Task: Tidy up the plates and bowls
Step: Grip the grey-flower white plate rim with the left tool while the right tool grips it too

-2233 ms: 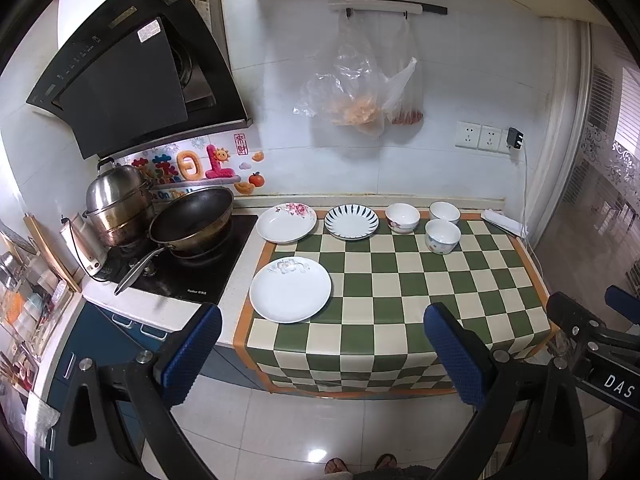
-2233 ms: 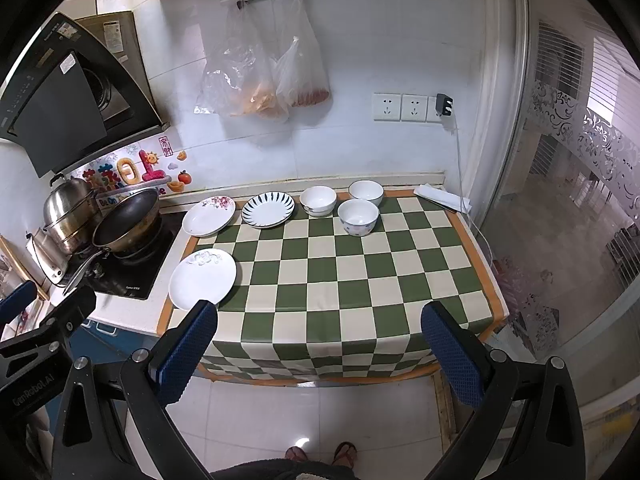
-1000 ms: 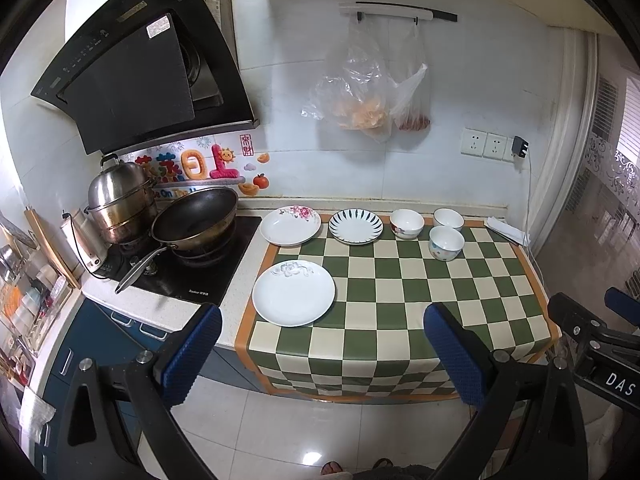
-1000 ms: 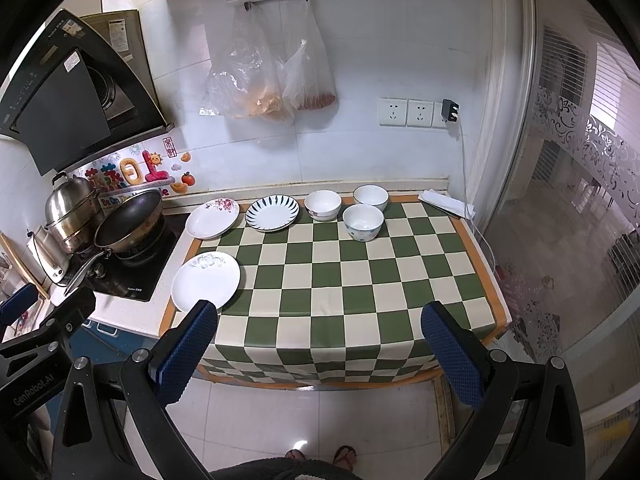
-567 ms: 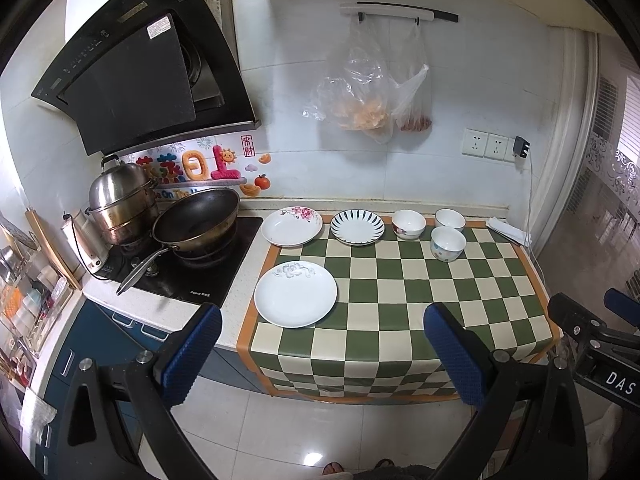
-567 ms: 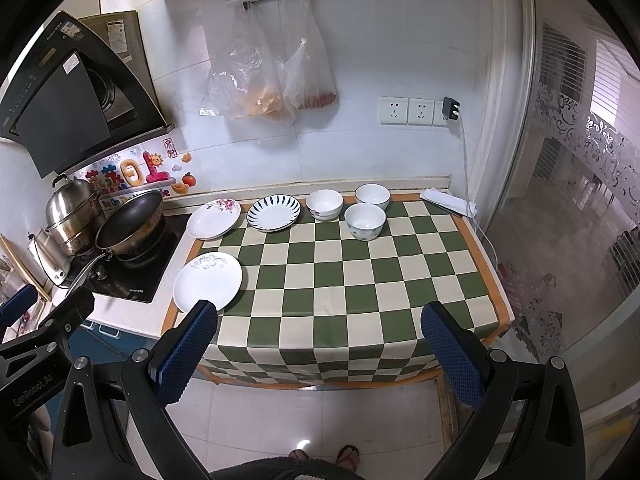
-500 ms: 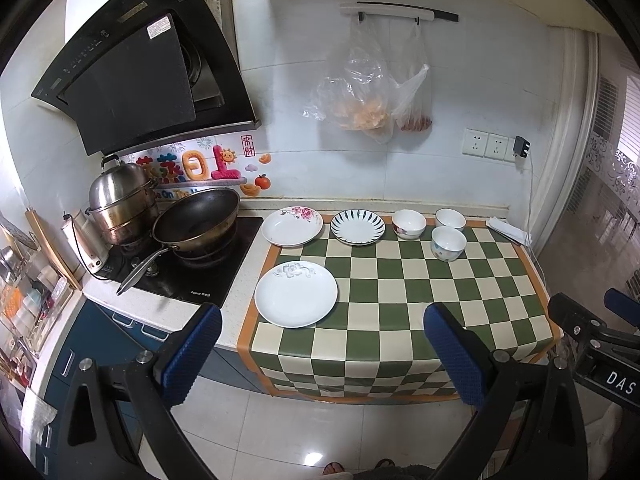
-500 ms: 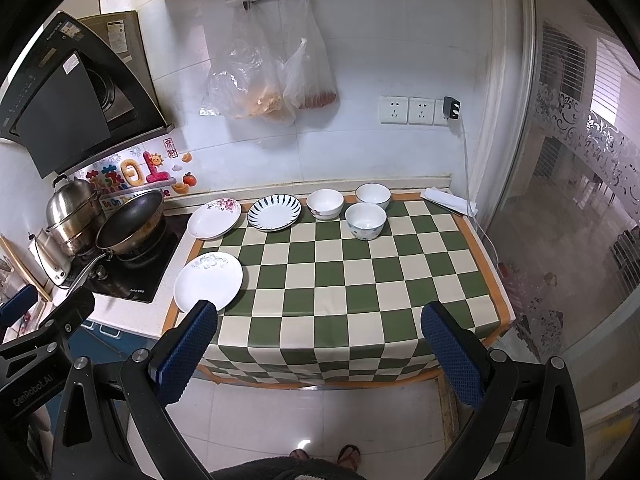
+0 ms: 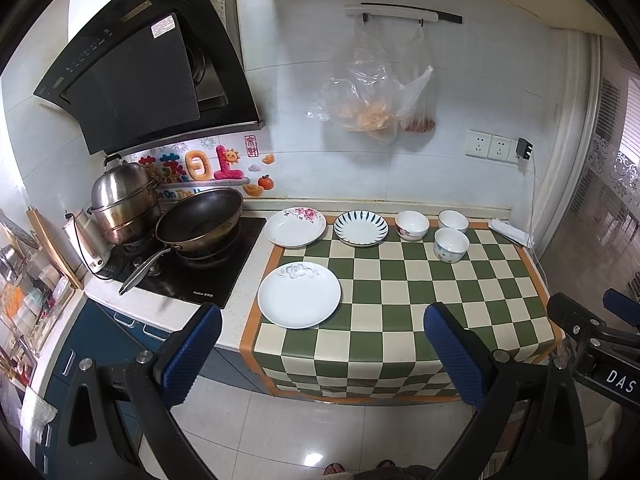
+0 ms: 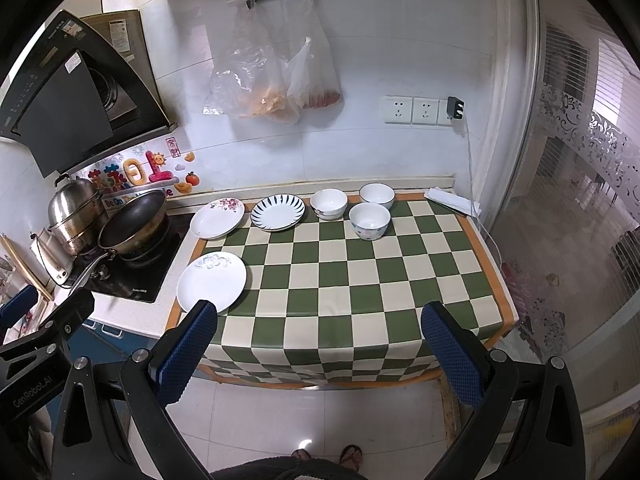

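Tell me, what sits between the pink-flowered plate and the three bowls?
The blue-striped plate sits between the pink-flowered plate and the bowls, clearest in the right wrist view.

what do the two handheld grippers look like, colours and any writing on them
Both the left gripper and right gripper have black angular frames with silver bolts and two fingers tipped with textured blue pads. Seen from the opposite camera, one black body carries white lettering starting "DAS", the other reads "GenRobot.AI". No cables or sleeves show.
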The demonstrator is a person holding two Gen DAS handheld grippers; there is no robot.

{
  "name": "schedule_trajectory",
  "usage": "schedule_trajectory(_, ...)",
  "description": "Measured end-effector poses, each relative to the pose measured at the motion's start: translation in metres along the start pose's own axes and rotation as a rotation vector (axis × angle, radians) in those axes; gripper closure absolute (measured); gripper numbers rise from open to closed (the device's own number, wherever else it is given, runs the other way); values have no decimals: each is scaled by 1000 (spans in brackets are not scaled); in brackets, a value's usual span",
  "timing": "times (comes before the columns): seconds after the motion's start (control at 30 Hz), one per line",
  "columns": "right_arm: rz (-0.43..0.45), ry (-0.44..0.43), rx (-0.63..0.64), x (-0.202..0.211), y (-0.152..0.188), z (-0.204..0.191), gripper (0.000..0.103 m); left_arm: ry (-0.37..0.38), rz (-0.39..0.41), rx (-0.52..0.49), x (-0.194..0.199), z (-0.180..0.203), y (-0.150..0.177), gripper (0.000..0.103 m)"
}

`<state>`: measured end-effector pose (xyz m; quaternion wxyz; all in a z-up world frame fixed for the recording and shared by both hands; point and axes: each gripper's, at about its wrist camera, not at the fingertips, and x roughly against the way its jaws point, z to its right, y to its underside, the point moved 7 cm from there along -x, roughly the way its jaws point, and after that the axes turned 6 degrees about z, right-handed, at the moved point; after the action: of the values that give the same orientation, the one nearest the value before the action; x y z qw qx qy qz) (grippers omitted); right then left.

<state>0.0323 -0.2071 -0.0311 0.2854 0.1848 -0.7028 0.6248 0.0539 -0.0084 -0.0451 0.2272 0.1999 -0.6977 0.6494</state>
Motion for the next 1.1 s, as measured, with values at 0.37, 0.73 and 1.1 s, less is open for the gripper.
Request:
schedule_trajectory(0.37,-12,-1,-18,-10,1,-7,0,8,-11,-7,-4,-12,2,0)
schedule_trajectory(0.73,-264,-211,-142,-147,56,-51,0,-85,-144,39,-131,-87,35,0)
schedule_trajectory(1.1,-511,-289,-148,-347,92,-104,0,-152,-417,96,-303,-135,87,0)
